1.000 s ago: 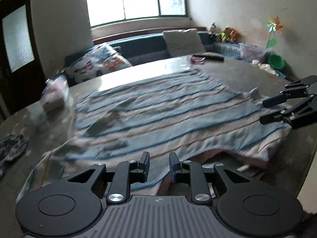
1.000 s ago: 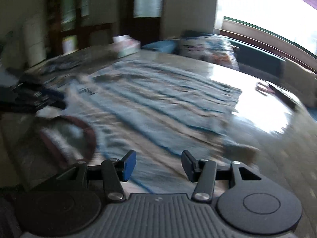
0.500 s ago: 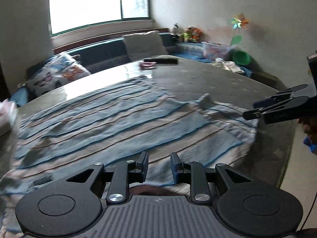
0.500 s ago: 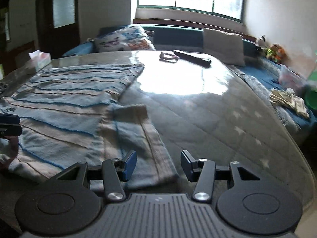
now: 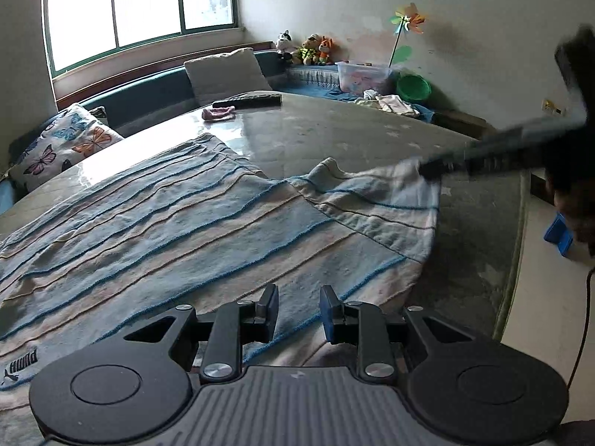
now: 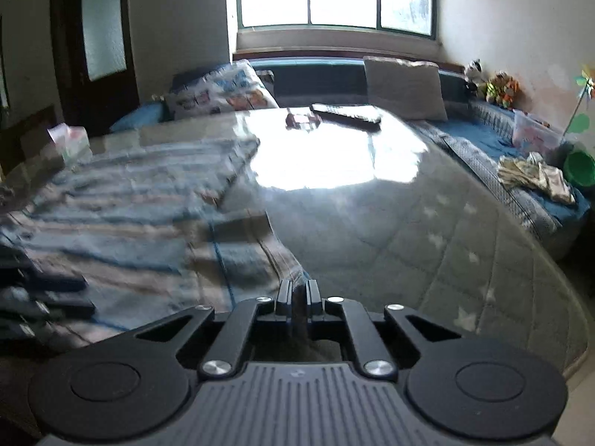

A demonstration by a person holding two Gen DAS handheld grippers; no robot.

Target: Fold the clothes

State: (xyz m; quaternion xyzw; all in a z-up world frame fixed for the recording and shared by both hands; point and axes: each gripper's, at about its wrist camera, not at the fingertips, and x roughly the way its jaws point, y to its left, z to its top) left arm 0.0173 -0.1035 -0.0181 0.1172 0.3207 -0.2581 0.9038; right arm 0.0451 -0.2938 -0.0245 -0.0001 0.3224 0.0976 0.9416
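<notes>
Both grippers look like twins: the left gripper (image 5: 298,306) and the right gripper (image 6: 296,296) are matte black plastic with a ribbed grey deck in the middle, a round disc moulded at each outer corner, and shiny silver screws on the linkage arms. Fingers (image 5: 329,310) have blue-faced pads. A thin black cable (image 5: 583,319) trails at the right.

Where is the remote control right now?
The remote control lies at the table's far end in both views, beside a small pink cloth, before the grey cushion.
</notes>
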